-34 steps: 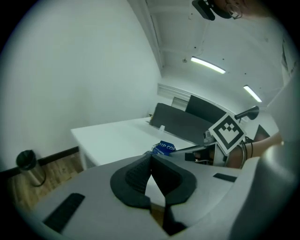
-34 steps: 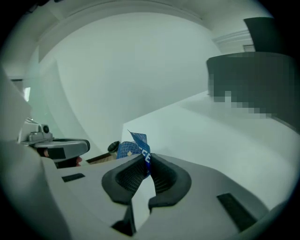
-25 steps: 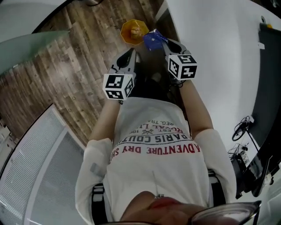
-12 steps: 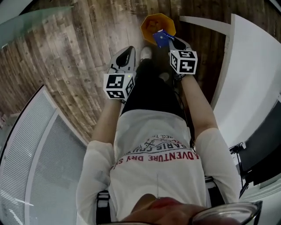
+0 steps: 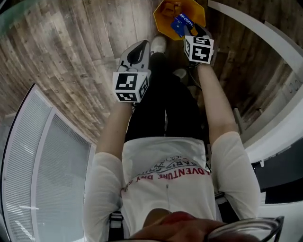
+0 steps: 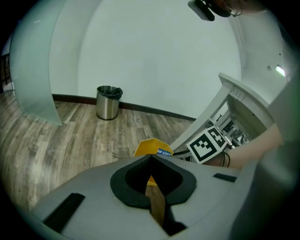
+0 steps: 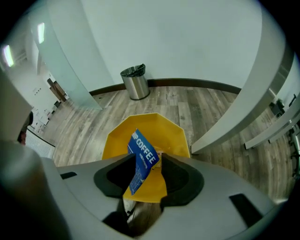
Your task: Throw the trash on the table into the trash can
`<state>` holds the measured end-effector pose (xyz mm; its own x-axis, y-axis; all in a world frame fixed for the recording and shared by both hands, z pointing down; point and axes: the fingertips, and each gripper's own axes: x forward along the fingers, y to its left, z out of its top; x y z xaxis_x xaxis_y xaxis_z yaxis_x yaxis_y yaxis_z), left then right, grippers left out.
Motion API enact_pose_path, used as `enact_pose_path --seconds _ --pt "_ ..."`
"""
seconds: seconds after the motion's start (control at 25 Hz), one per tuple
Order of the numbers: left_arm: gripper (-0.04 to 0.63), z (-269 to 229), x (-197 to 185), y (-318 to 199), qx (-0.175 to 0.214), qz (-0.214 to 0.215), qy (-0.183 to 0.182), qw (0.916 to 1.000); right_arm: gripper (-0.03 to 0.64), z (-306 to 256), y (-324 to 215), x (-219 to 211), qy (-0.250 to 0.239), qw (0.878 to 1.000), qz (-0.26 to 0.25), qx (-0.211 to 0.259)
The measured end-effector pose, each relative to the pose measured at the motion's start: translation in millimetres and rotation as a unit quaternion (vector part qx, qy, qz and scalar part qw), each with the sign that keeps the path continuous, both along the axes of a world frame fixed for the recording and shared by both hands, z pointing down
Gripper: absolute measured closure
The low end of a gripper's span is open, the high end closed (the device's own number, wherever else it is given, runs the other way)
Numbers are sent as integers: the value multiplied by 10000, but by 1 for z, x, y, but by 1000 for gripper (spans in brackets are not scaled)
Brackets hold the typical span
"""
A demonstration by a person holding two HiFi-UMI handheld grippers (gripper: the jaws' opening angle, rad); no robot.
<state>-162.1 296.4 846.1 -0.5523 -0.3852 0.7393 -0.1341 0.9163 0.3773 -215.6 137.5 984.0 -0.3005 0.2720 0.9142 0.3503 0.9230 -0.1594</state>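
A yellow trash can [image 5: 166, 14] stands on the wood floor in front of the person's feet. My right gripper [image 5: 187, 31] hangs just above its mouth. A blue coffee packet [image 7: 142, 161] stands upright between that gripper's jaws, over the can [image 7: 154, 131]. Those jaws have just been opening; they stand apart, and the packet only leans on the left one. My left gripper [image 5: 143, 44] is lower left of the can, its jaws closed tip to tip with nothing in them [image 6: 150, 158]. The left gripper view also catches the can [image 6: 146, 146] and the packet [image 6: 164, 152].
A steel waste bin [image 7: 135, 82] stands by the far wall. The white curved table [image 7: 255, 103] rises to the right of the can. A frosted glass partition [image 6: 33, 70] is at the left. The person's shoe [image 5: 159, 44] sits beside the can.
Both grippers have dropped from table height down to the yellow can. The packet now hangs over the can's mouth. The right jaws have parted around it.
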Motion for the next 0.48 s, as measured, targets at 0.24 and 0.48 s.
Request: enact_pose_path --seconds 0.24,0.48 --pt "572 -1 19 -7 -18 -8 148 9999 408 -11 -10 6 -157 9998 118 25" --pt "572 -51 6 -22 -3 -125 -146 9998 410 -83 -11 1 -507 9983 167 -219"
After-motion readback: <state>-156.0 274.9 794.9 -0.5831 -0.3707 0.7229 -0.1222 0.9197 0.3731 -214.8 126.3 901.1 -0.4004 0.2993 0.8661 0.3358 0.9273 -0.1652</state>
